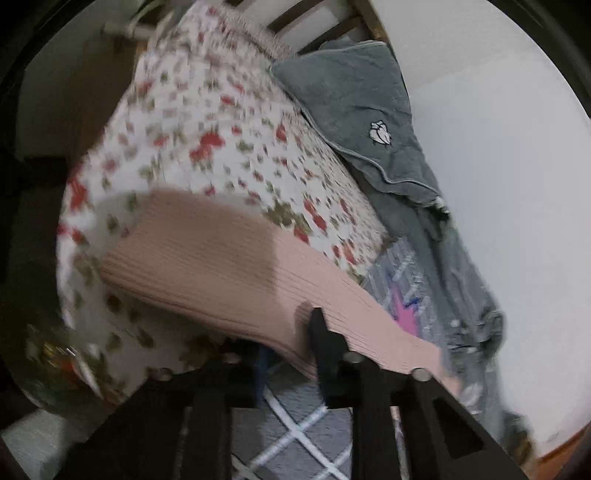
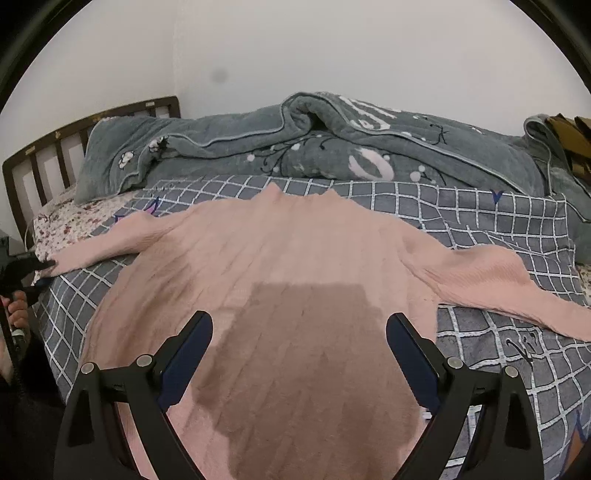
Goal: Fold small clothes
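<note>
Pink sweater [image 2: 280, 266] lay flat on the bed [image 2: 498, 229], sleeves spread. Left claw [image 1: 295, 332] was clenched on the sleeve cuff [image 1: 207, 254]; right claw [image 2: 299, 358] hovered spread wide over the hem. Soft, limp knit, likely stretchy: best gripped at cuffs and hem corners.

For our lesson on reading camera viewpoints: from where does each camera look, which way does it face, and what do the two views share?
Left wrist: sits on the left hand-held gripper, low at the bed's side, facing along the pink sweater's sleeve toward the headboard; its fingers pinch the sleeve.
Right wrist: sits on the right hand-held gripper, above the sweater's body, facing the grey quilt and wall; its open fingers show.
Shared: sweater, checked sheet, quilt, headboard.
</note>
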`<state>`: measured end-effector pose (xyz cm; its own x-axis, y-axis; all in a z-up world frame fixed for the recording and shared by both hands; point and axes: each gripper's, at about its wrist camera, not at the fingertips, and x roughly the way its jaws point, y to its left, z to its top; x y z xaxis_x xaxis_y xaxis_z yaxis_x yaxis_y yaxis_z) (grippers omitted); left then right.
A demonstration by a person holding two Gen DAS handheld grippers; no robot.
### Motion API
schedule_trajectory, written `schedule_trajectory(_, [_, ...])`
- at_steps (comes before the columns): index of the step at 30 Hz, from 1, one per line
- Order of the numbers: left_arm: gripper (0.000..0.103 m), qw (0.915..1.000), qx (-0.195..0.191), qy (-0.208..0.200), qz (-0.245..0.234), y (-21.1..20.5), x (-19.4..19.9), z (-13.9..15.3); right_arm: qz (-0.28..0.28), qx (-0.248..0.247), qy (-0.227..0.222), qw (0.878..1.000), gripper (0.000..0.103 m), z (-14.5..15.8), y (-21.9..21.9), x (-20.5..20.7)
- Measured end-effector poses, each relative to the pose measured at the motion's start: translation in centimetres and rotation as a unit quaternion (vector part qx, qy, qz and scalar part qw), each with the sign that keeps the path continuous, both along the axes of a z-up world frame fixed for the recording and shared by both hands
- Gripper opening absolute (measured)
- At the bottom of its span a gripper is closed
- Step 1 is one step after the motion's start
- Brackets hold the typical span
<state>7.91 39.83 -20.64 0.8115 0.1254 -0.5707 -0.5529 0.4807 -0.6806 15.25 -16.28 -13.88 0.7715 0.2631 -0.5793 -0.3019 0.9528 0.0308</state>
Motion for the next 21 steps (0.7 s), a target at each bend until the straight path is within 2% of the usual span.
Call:
schedule_trajectory(3, [0.008, 0.9958, 0.082, 0.04, 0.013, -1.5, 0.5, 1.6, -0.006, 0.007, -0.006, 1.0, 0.094, 0.4, -1.1, -0.3])
schedule_trajectory(5, [0.007, 0.9895, 0.136, 0.039, 0.031, -3.0, 0.7, 3.8, -0.012, 0.015, -0.006, 1.0, 0.094, 0.7, -1.9, -0.2])
schedule_trajectory(8, [0.007, 0.9775, 0.206, 0.044, -0.014, -5.6, 3.5, 8.2, -0.024, 0.025, -0.009, 0.999, 0.094, 1.1, -3.3, -0.1])
schedule_trajectory(12, [0.007, 0.9573, 0.277, 0.01, -0.081, -11.5, 6.8, 14.8, -0.049, 0.02, -0.029, 0.998, 0.094, 1.8, -5.5, -0.5])
schedule_trajectory(17, [0.007, 0.9264, 0.338, -0.014, -0.165, -21.4, 11.7, 19.4, -0.076, 0.053, -0.042, 0.995, 0.094, 2.6, -9.7, -1.2])
schedule_trajectory(21, [0.007, 0.9085, 0.338, -0.029, -0.244, -30.5, 15.9, 20.5, -0.108, 0.079, -0.051, 0.99, 0.094, 3.0, -13.3, -1.5])
